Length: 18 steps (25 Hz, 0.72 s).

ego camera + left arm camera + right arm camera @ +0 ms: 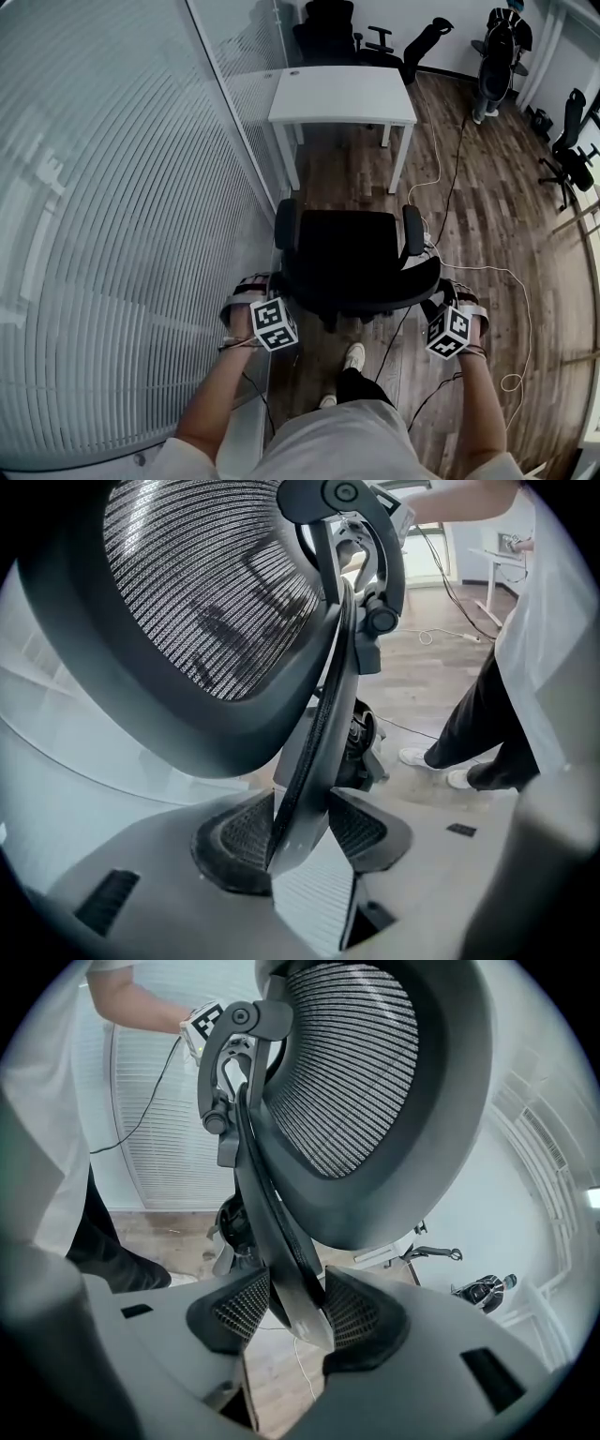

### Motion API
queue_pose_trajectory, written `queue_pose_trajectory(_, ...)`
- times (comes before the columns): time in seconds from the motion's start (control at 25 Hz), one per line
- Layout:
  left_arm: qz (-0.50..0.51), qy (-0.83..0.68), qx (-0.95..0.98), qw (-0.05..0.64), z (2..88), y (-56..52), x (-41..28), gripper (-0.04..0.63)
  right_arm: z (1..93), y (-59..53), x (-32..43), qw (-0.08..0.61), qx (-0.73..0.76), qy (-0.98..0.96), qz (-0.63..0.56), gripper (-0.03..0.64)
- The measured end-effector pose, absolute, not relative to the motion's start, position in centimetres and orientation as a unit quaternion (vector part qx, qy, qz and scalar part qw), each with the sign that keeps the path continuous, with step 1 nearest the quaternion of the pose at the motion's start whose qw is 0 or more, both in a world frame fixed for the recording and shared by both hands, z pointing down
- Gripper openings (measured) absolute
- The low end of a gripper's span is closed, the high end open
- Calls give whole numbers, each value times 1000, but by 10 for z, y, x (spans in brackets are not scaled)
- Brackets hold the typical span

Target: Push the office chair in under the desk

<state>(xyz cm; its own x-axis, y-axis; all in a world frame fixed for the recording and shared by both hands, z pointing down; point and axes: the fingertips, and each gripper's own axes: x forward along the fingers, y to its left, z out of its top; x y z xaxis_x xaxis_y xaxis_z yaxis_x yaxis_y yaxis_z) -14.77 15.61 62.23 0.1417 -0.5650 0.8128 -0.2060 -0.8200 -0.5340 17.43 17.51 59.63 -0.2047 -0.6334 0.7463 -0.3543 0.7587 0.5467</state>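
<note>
- Nearest the camera, the person's white shoe (pixel 353 356) stands on the wooden floor (pixel 497 187), just behind the office chair (pixel 347 248).
- The left gripper (pixel 302 832) is clamped on the left rim of the chair's backrest (pixel 216 602); its two ribbed pads press the thin black frame edge from both sides.
- The right gripper (pixel 292 1312) is closed the same way on the right rim of the backrest (the mesh panel fills most of that gripper's view).
- The office chair stands on the floor with its black seat and both armrests turned toward the desk (pixel 342 94). It sits in front of the desk's near edge, apart from it and not under it.
- A white cable (pixel 511 281) trails over the floor to the right of the chair.
- The white desk stands with its left edge beside a glass wall with blinds (pixel 112 216).
- Beyond the desk's far edge, more black chairs (pixel 328 33) stand against the wall.
</note>
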Motion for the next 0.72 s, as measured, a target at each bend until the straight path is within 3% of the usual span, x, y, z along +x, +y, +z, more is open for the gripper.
queue_pose_trajectory(0.72,-615,275,-728,126,625,83,-143,204,596,97,179,528,314,-778,-134,195)
